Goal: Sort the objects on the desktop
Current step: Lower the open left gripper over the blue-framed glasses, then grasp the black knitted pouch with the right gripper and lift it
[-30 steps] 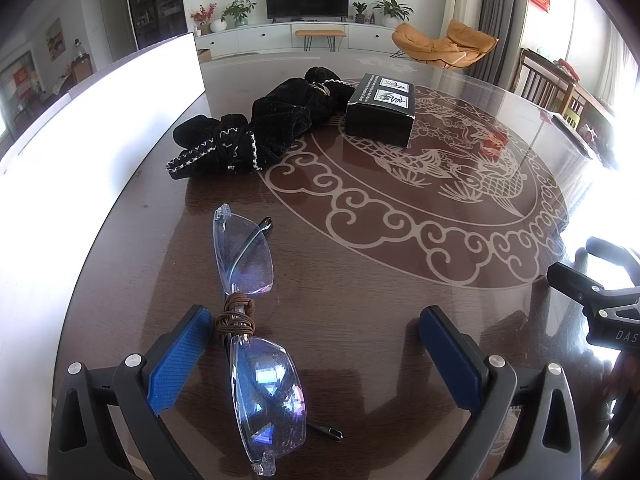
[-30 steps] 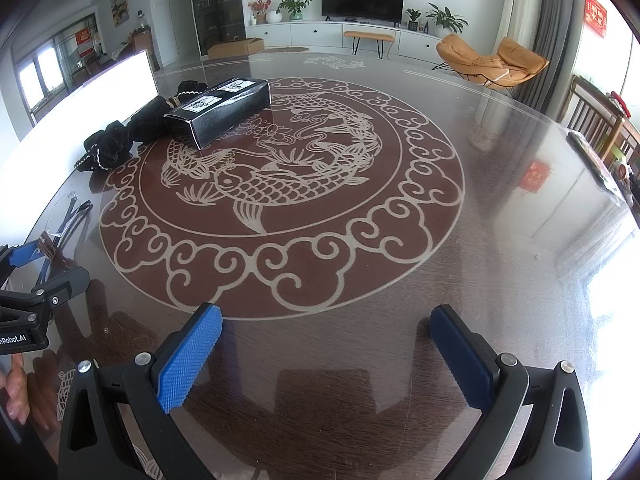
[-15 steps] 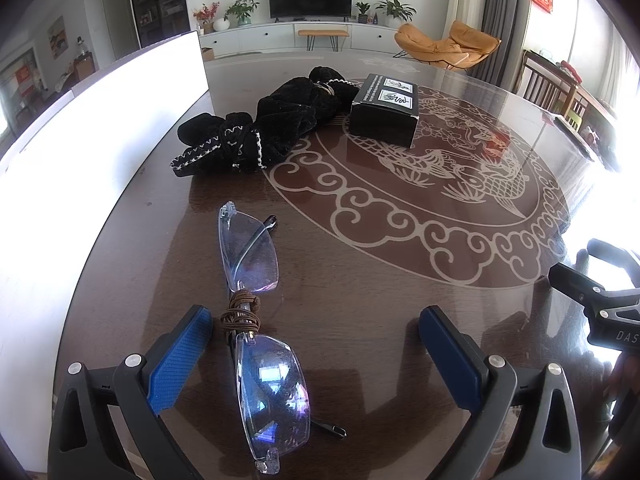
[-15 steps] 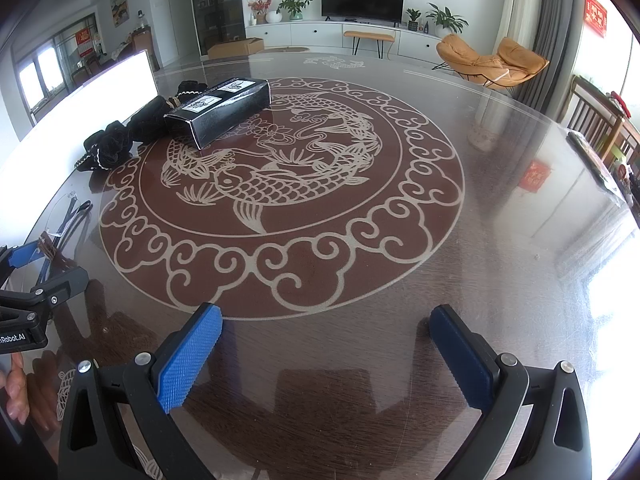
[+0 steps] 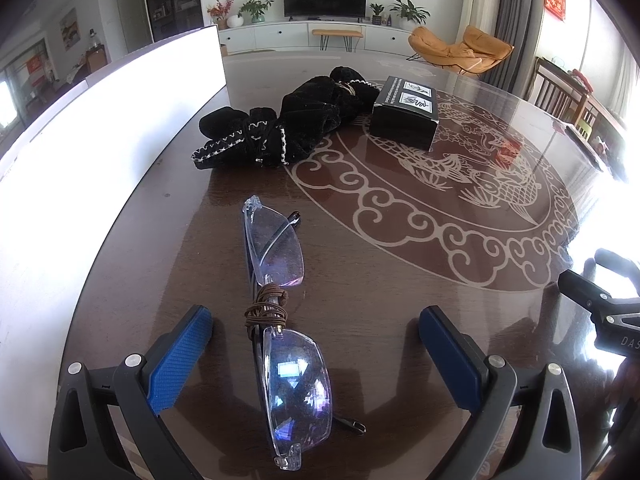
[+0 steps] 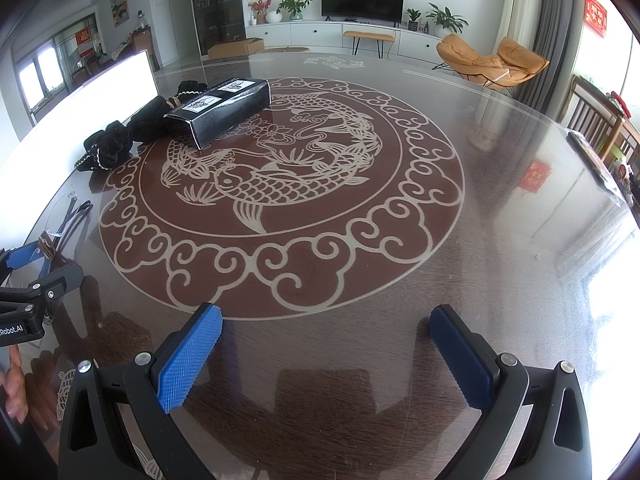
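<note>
1. The left gripper [image 5: 316,332] is spread wide open just above the bench [image 5: 400,280], holding nothing; its blue ribbed pads [image 5: 180,356] stand on either side of the near half of a pair of rimless glasses [image 5: 280,300].
2. The glasses lie folded on the dark glossy top, running near to far. The two clear lenses carry a violet sheen, and thin dark temples cross under them, one tip poking out near the far lens and one by the near lens.
3. A brown cord [image 5: 266,308] is wound around the bridge, between the lenses; it may be a hair tie, the view is too coarse to tell.
4. Farther off, left of centre, a crumpled black cloth pouch [image 5: 280,132] with white stitched edging lies on the bench. Its far right end touches a black rectangular box [image 5: 404,114] with two white labels on top.
5. A bright white panel [image 5: 100,128] runs along the left edge of the bench.
6. The right gripper [image 6: 324,352] is also wide open and empty, over bare bench near the edge of the carp-and-cloud medallion [image 6: 280,184], well to the right of the glasses.
</note>
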`<state>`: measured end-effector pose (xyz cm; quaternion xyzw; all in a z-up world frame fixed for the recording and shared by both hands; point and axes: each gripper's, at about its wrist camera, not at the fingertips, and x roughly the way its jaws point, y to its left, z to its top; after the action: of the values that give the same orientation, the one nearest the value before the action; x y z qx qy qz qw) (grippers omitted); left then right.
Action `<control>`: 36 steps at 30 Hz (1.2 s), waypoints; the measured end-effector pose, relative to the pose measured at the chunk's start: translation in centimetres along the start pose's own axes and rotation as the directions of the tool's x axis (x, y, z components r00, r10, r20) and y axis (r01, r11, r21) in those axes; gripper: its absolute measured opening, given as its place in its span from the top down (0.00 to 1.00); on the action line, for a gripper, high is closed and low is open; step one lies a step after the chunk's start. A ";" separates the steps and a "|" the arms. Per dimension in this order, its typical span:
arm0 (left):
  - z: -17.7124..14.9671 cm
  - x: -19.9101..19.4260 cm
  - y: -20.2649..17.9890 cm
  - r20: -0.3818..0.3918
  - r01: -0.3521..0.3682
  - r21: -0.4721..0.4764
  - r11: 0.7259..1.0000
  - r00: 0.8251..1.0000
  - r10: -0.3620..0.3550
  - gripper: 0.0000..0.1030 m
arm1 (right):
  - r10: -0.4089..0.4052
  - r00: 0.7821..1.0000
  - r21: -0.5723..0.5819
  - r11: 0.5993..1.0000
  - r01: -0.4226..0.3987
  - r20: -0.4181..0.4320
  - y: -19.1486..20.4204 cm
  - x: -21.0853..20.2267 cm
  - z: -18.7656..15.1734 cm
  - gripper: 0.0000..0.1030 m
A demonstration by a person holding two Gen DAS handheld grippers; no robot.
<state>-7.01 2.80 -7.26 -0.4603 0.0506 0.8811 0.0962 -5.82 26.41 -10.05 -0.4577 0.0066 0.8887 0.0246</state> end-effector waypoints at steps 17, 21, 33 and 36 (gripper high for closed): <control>0.0 0.2 0.5 0.004 -0.018 -0.023 1.000 1.000 0.018 0.00 | -0.001 1.000 0.002 1.000 0.001 -0.001 0.0 0.0 0.0 0.00; -0.1 0.2 0.5 0.006 -0.020 -0.024 0.999 1.000 0.020 0.00 | 0.096 0.995 0.024 0.995 -0.096 -0.006 0.7 0.2 2.1 0.00; -0.1 0.1 0.5 0.007 -0.022 -0.027 0.999 1.000 0.022 0.00 | 0.281 0.956 -0.740 0.624 -0.252 -0.089 23.2 4.4 14.9 0.18; 0.0 0.2 0.5 0.007 -0.020 -0.028 0.999 1.000 0.020 0.00 | 0.291 0.946 -0.773 0.565 -0.291 -0.143 26.2 6.0 14.7 0.34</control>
<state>-7.19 2.31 -7.42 -0.4579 0.0427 0.8843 0.0810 -22.57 0.99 -6.65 -0.4144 -0.3071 0.7930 -0.3241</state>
